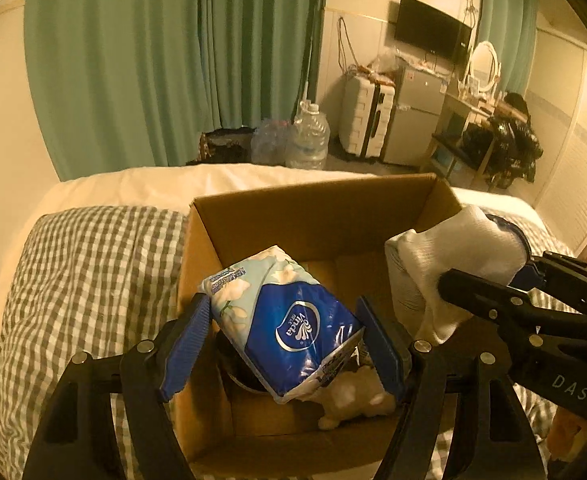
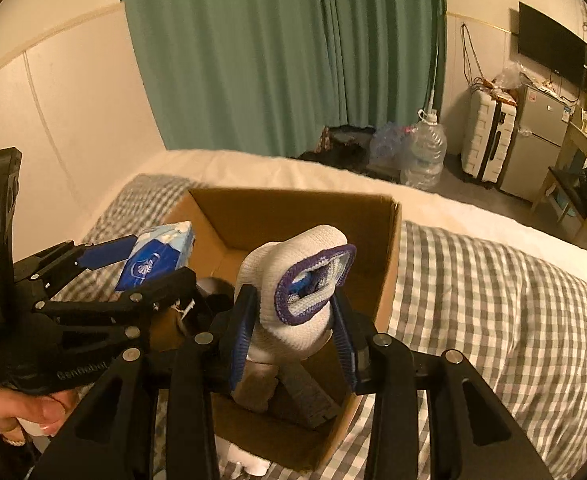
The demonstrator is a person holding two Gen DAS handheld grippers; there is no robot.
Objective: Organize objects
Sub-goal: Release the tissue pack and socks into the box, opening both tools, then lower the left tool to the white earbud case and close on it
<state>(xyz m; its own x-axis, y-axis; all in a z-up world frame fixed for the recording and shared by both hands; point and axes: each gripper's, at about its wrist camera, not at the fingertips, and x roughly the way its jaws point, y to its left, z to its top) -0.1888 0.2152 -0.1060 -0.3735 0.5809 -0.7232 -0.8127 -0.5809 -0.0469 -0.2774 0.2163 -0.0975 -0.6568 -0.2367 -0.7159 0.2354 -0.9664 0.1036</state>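
An open cardboard box (image 1: 309, 208) stands on a checked blanket on the bed. My left gripper (image 1: 281, 344) is shut on a blue Vinda tissue pack (image 1: 289, 320) and holds it over the box's near left part. My right gripper (image 2: 293, 320) is shut on a white sock with a purple cuff (image 2: 305, 284) and holds it over the box (image 2: 293, 208). In the left wrist view the sock (image 1: 457, 256) and right gripper (image 1: 505, 296) are at the right. In the right wrist view the tissue pack (image 2: 157, 258) and left gripper (image 2: 133, 264) are at the left.
Inside the box lie a small white plush toy (image 1: 357, 404), a dark round object (image 1: 233, 364) and a dark flat item (image 2: 305, 396). The checked blanket (image 1: 85, 280) and white sheet (image 1: 213, 180) surround the box. Water bottles (image 1: 307, 136), a suitcase (image 1: 367, 120) and a fridge (image 1: 417, 116) stand beyond the bed.
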